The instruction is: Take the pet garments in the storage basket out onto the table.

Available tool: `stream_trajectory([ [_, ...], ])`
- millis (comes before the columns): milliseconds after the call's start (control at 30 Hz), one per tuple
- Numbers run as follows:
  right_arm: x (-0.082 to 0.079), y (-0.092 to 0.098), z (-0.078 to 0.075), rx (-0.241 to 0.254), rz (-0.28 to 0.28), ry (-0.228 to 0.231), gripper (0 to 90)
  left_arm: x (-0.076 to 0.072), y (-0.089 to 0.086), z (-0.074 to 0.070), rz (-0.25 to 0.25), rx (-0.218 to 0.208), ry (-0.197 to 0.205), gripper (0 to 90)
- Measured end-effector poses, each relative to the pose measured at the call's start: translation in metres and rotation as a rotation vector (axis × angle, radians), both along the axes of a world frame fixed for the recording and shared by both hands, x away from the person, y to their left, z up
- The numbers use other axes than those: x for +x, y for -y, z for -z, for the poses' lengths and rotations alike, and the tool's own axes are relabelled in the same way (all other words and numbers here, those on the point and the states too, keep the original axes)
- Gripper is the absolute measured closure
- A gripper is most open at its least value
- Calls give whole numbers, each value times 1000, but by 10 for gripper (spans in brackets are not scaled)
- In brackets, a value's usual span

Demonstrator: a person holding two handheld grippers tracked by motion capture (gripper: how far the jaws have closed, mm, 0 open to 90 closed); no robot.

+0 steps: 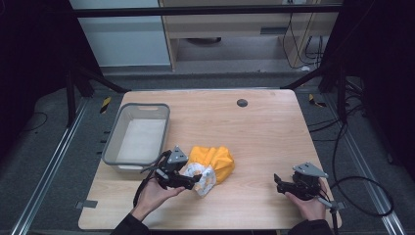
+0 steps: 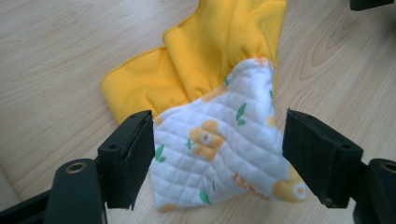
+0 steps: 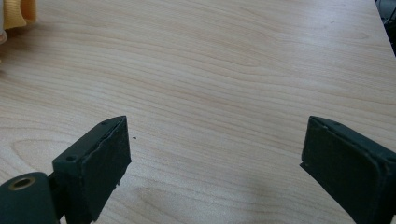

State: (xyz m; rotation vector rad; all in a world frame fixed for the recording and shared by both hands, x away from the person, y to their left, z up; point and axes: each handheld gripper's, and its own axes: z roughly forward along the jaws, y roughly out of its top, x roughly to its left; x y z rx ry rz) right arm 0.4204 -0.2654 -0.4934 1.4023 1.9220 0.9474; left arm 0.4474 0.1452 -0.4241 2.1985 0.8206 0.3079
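Note:
A bundled yellow cloth [image 1: 217, 161] with a white quilted part printed in orange and green [image 2: 219, 149] lies on the wooden table [image 1: 254, 132], front and centre. My left gripper [image 1: 195, 179] is open, its jaws on either side of the white quilted corner, close to it but not closed. The yellow folds [image 2: 210, 51] stretch away beyond the jaws. My right gripper [image 1: 277, 183] is open over bare wood near the front right, well apart from the cloth; a bit of yellow cloth [image 3: 21, 11] sits at the top left of its view.
A grey plastic bin [image 1: 138, 134] stands at the left of the table, just behind my left hand. A small dark round cap [image 1: 242, 103] sits near the table's far edge. Black cables [image 1: 362, 196] hang off the right side.

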Motion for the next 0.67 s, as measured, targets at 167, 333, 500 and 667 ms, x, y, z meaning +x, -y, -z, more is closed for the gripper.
stream_trajectory([
  [167,0,0,0,-1,0,1,80,-9,-13,2,-29,-32,29,235],
  [333,0,-1,1,-4,-3,-1,79,-17,-24,10,-57,-43,37,231],
  [500,-1,-1,0,-4,-5,1,76,-23,-37,18,-85,-51,38,231],
  [667,-1,-1,0,-5,-5,1,75,-27,-53,29,-123,-48,28,230],
])
